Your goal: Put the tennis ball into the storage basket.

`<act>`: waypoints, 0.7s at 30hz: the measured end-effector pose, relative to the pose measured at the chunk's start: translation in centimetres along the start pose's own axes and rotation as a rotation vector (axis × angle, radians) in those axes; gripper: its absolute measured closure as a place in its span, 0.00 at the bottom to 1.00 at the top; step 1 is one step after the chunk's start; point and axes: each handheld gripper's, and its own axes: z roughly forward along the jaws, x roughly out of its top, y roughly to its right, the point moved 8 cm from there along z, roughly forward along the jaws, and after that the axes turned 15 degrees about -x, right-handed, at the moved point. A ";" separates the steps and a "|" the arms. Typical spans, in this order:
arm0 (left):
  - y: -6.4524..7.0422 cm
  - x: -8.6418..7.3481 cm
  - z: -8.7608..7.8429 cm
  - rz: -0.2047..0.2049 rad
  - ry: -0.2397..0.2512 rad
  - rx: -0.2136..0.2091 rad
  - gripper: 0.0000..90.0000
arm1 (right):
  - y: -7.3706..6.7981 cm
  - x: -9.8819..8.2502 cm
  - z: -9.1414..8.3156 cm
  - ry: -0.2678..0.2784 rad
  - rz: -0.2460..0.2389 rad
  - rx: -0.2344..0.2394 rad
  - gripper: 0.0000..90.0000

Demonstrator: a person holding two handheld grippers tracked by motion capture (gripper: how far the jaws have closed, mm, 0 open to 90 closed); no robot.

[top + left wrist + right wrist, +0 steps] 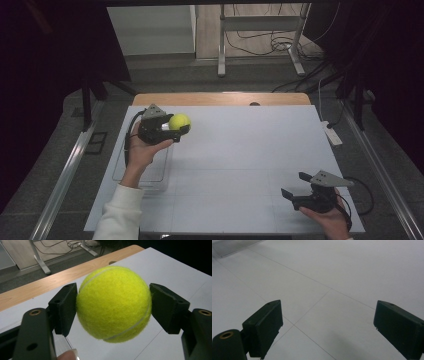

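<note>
A yellow tennis ball (179,121) is held above the white table top (240,150) at the back left. My left gripper (179,126) is shut on it. In the left gripper view the ball (113,303) sits squeezed between the two black pads (65,307), one on each side. My right gripper (295,184) rests low at the front right of the table, its jaws spread wide. In the right gripper view nothing lies between its fingers (265,325), only bare white surface.
A clear plastic tray (150,172) lies on the table under the person's left wrist. A wooden strip (220,98) runs along the table's far edge. Metal stand legs (260,45) and cables lie on the floor beyond. Rails flank both table sides.
</note>
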 end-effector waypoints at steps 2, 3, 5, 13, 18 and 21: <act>-0.2 0.0 -0.1 0.000 0.000 0.010 0.30 | 0.0 0.0 0.0 -0.003 0.001 0.000 0.10; -0.3 -0.1 -0.2 -0.001 -0.001 0.017 0.30 | 0.0 0.0 0.0 -0.003 0.001 0.000 0.10; -0.5 -0.1 -0.3 -0.005 0.002 0.019 0.30 | 0.0 0.0 0.0 -0.002 0.002 -0.001 0.10; -1.1 -0.2 -0.7 -0.011 0.007 0.039 0.30 | 0.0 0.0 0.0 -0.002 0.002 -0.001 0.10; -1.7 -0.4 -1.0 -0.021 0.012 0.058 0.30 | 0.0 0.0 0.0 -0.001 0.004 -0.001 0.10; -2.0 -0.5 -1.2 -0.028 0.016 0.067 0.30 | 0.0 0.0 0.0 0.000 0.004 -0.002 0.10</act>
